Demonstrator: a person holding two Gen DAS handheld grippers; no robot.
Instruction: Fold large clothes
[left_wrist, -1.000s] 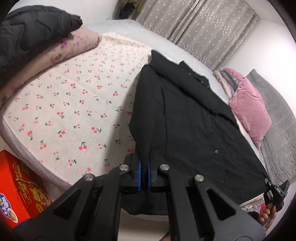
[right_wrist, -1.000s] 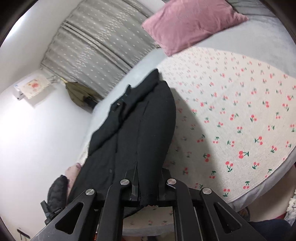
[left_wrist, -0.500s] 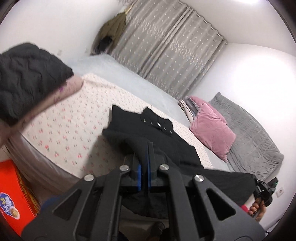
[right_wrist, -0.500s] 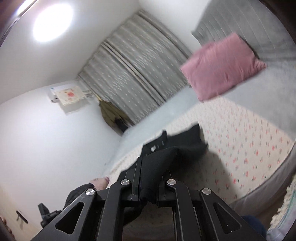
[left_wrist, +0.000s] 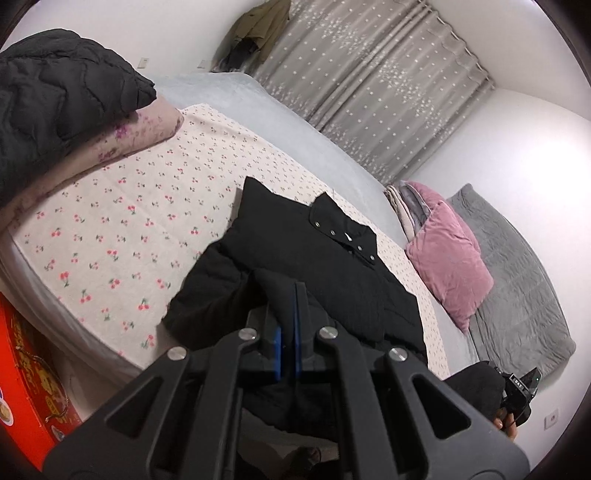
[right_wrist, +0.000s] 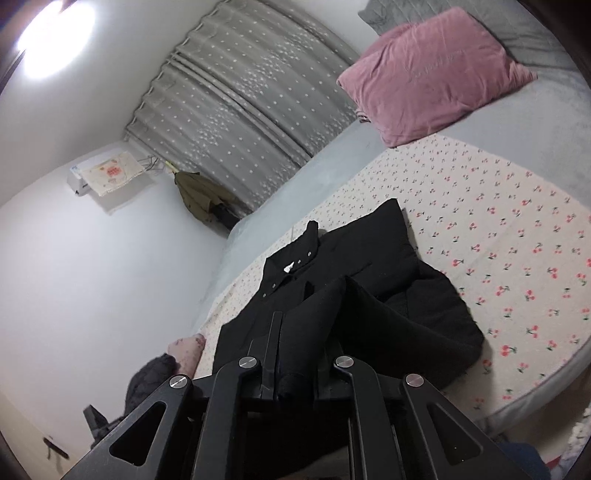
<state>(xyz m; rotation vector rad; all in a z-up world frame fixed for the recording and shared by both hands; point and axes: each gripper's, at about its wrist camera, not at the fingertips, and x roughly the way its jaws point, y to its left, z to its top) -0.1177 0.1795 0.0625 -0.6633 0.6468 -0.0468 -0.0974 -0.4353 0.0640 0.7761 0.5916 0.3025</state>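
Both grippers clamp a black coat's hem.
Left gripper (left_wrist: 288, 317) and right gripper (right_wrist: 295, 354) pinch the thick, perhaps quilted coat (left_wrist: 314, 258), snap collar ahead on the cherry-print sheet (left_wrist: 122, 221).

Your left wrist view looks from the foot of the bed, angled down along the left gripper (left_wrist: 288, 332) toward the grey star-dotted curtain (left_wrist: 369, 92). Your right wrist view faces the same way from further right. Both sit close over the black padded jacket (left_wrist: 314, 258) and share the cherry-print sheet (right_wrist: 498, 240).
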